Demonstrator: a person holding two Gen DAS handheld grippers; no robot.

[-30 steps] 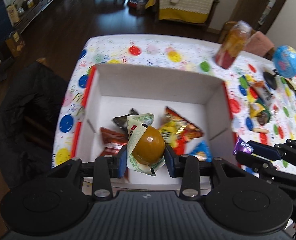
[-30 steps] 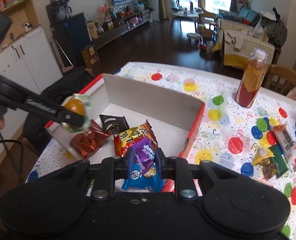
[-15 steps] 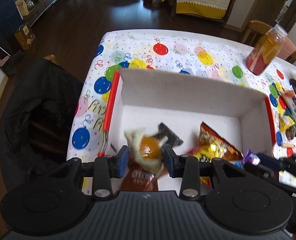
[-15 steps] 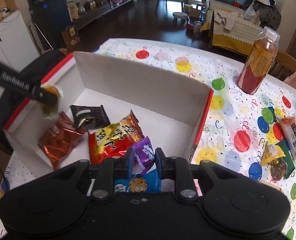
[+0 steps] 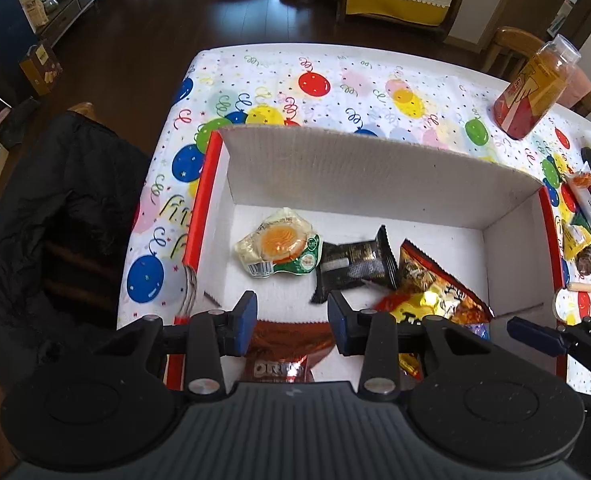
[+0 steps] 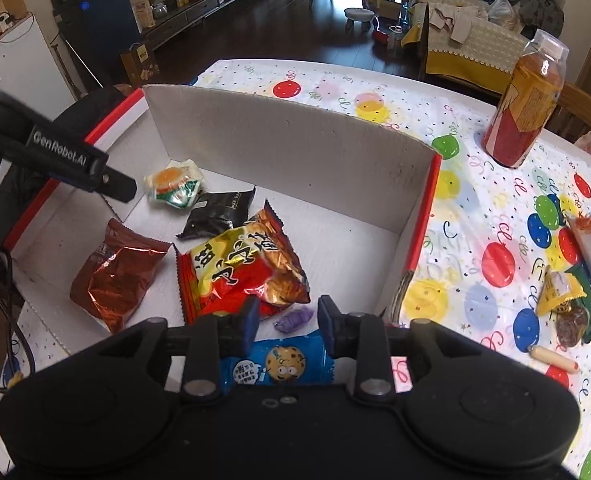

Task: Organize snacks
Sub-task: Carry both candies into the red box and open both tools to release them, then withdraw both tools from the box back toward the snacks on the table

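A white cardboard box (image 5: pixel 347 172) with red edges sits on the balloon-print table. In it lie a yellow-and-green round snack pack (image 5: pixel 279 246), a black packet (image 5: pixel 355 266), a red-yellow chip bag (image 6: pixel 239 268), a brown Oreo packet (image 6: pixel 115 276), a small purple candy (image 6: pixel 293 318) and a blue cookie packet (image 6: pixel 273 366). My left gripper (image 5: pixel 291 322) is open and empty above the box's near edge. My right gripper (image 6: pixel 287 320) is open and empty above the purple candy, which lies in the box.
Several loose snacks (image 6: pixel 567 296) lie on the table right of the box, with a small sausage (image 6: pixel 553 358). An orange-red bottle (image 6: pixel 525 100) stands at the back right. A dark chair (image 5: pixel 55 208) stands left of the table (image 5: pixel 335 88).
My left gripper opened and dropped the round snack pack into the box's back left. My right gripper opened and let the purple candy fall into the box.
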